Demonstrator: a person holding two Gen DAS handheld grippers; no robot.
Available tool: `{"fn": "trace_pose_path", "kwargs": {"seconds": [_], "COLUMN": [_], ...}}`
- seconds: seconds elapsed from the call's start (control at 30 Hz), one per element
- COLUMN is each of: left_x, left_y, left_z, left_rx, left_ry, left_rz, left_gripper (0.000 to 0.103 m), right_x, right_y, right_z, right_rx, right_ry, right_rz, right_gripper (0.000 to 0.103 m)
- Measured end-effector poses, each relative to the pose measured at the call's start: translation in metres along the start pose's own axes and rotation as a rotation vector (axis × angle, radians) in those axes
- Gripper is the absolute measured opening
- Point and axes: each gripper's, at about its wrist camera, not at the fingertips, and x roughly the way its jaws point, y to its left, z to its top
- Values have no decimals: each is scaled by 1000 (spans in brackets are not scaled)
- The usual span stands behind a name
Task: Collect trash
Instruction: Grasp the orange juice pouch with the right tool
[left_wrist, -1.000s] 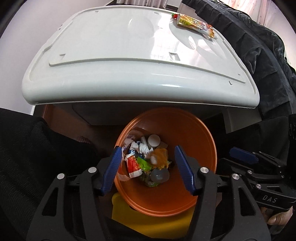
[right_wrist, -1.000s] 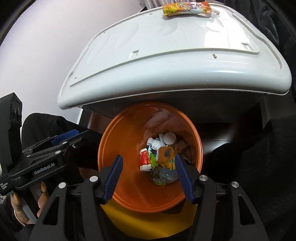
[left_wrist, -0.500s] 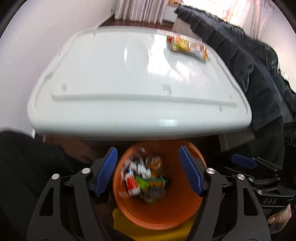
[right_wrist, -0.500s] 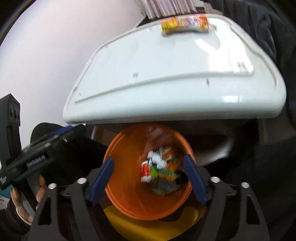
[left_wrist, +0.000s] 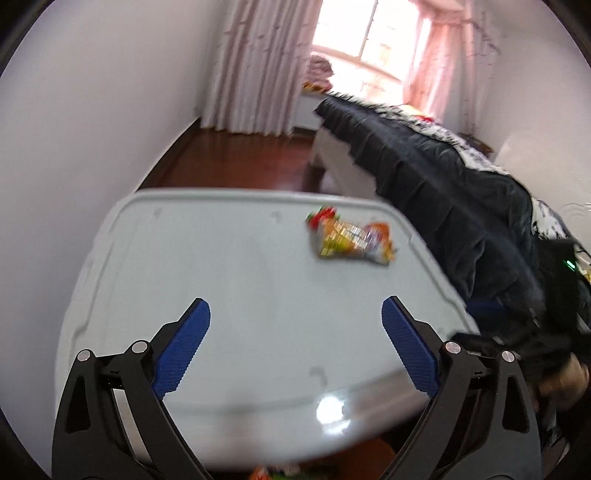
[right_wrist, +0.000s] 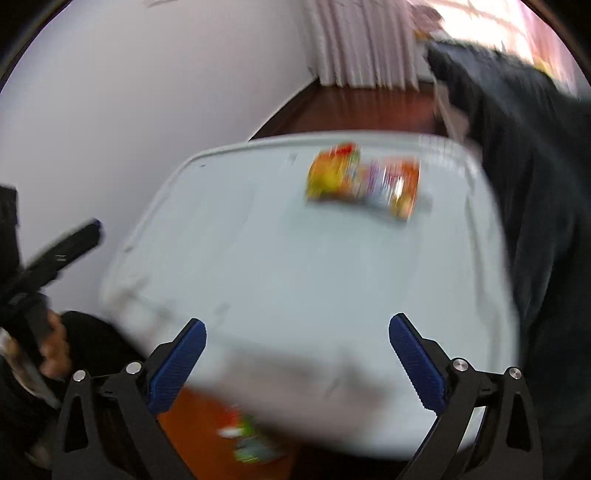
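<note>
Grippers: two. The left gripper (left_wrist: 295, 343) and the right gripper (right_wrist: 297, 354) have both just been opening; jaws spread wide, nothing between them.
Wrapper: one colourful snack wrapper (left_wrist: 351, 238) lying on the white table (left_wrist: 229, 280), towards its far right corner.
Bin: one orange bin (right_wrist: 199, 432) below the table's near edge, blurred litter inside.

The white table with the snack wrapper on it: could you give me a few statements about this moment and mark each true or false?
1. A colourful wrapper lies on the white table. True.
2. The left tool grips the wrapper. False: its jaws stand wide open with nothing between them.
3. The right tool is open and empty. True.
4. The orange bin stands on the table. False: it sits below the table's near edge.
5. The bin is empty. False: bright scraps show inside it.
</note>
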Motion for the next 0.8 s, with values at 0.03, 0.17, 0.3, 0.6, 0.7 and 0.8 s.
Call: {"fn": "trace_pose_path", "kwargs": {"seconds": [0.03, 0.17, 0.3, 0.6, 0.7, 0.8], "left_x": [6, 30, 44, 58, 62, 64], "left_y": [1, 10, 26, 36, 33, 27], "left_z": [5, 5, 1, 4, 2, 1], "left_rx": [5, -1, -30, -66, -49, -23], "left_ry": [-2, -6, 32, 50, 67, 71], "left_rz": [-6, 14, 75, 85, 90, 94], "left_gripper": [92, 92, 92, 92, 92, 92], "right_x": [8, 42, 77, 150, 174, 192], "right_y": [-5, -21, -31, -42, -46, -48], "right_z": [17, 68, 97, 134, 138, 138], "right_rx": [-57, -244, -363, -529, -575, -613], "right_ry": [-4, 8, 48, 170, 243, 317], "right_rz": [-36, -116, -149, -108, -89, -76], "right_gripper": [98, 98, 98, 98, 98, 98]}}
